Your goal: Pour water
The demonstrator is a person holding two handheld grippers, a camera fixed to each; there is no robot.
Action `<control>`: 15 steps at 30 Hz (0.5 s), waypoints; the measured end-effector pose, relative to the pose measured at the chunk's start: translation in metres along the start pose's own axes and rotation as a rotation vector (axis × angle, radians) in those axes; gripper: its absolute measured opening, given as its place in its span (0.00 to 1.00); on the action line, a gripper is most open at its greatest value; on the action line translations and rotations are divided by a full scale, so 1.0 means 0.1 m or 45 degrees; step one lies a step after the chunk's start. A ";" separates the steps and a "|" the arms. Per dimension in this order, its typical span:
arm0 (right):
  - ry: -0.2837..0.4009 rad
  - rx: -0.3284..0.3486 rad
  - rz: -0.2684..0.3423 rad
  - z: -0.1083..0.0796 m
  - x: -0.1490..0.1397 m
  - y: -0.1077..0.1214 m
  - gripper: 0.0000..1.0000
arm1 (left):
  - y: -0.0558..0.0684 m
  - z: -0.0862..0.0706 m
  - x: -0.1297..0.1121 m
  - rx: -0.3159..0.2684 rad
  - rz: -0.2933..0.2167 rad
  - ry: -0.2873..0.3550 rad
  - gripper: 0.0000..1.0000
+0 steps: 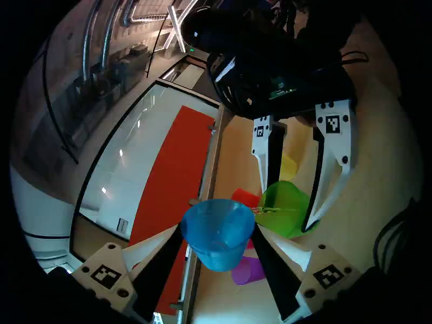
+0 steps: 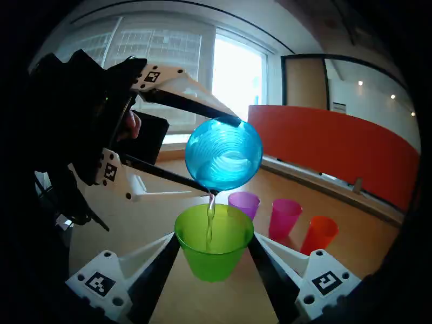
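Observation:
My left gripper (image 1: pixel 217 232) is shut on a clear blue cup (image 1: pixel 218 237). In the right gripper view that blue cup (image 2: pixel 224 154) is tipped over, its mouth facing the camera, and a thin stream of water (image 2: pixel 209 216) falls from its lip. The stream lands in a green cup (image 2: pixel 214 248), on which my right gripper (image 2: pixel 214 240) is shut, held upright just below. From the left gripper view, the green cup (image 1: pixel 283 208) sits between the right gripper's white fingers (image 1: pixel 330 178), below and beyond the blue cup.
Purple (image 2: pixel 244 204), magenta (image 2: pixel 284 216) and orange (image 2: pixel 319 233) cups stand on the wooden table (image 2: pixel 156 221) behind the green cup. A yellow cup (image 1: pixel 288 166) stands farther off. An orange panel (image 2: pixel 345 146) and windows lie beyond the table edge (image 1: pixel 208 178).

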State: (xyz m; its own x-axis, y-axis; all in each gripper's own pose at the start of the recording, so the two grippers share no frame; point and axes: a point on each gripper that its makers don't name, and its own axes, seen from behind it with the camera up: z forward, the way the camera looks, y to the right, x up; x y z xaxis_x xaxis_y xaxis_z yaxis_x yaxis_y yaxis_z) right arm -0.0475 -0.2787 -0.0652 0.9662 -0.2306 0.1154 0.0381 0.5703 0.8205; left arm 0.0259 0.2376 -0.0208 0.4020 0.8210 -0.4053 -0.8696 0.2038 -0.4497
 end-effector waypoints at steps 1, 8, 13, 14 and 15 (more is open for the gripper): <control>0.000 0.000 0.001 0.00 0.00 0.00 0.91 | 0.01 0.00 0.00 -0.001 0.002 0.000 0.88; -0.001 -0.004 0.001 -0.01 0.00 0.01 0.91 | 0.01 0.02 -0.01 0.003 0.016 0.000 0.88; 0.000 -0.007 0.001 -0.01 0.00 0.02 0.91 | -0.01 0.02 -0.01 0.013 0.035 -0.002 0.88; 0.001 -0.007 0.000 -0.01 0.00 0.03 0.91 | -0.01 0.02 -0.01 0.015 0.037 -0.002 0.88; 0.001 -0.008 0.000 -0.01 0.00 0.03 0.91 | -0.01 0.02 -0.02 0.016 0.039 -0.003 0.88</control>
State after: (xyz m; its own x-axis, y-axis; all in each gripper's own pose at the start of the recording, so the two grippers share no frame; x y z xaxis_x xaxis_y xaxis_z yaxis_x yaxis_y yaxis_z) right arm -0.0470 -0.2767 -0.0633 0.9664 -0.2301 0.1150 0.0397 0.5751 0.8171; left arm 0.0255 0.2373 -0.0179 0.3743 0.8282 -0.4170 -0.8852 0.1851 -0.4269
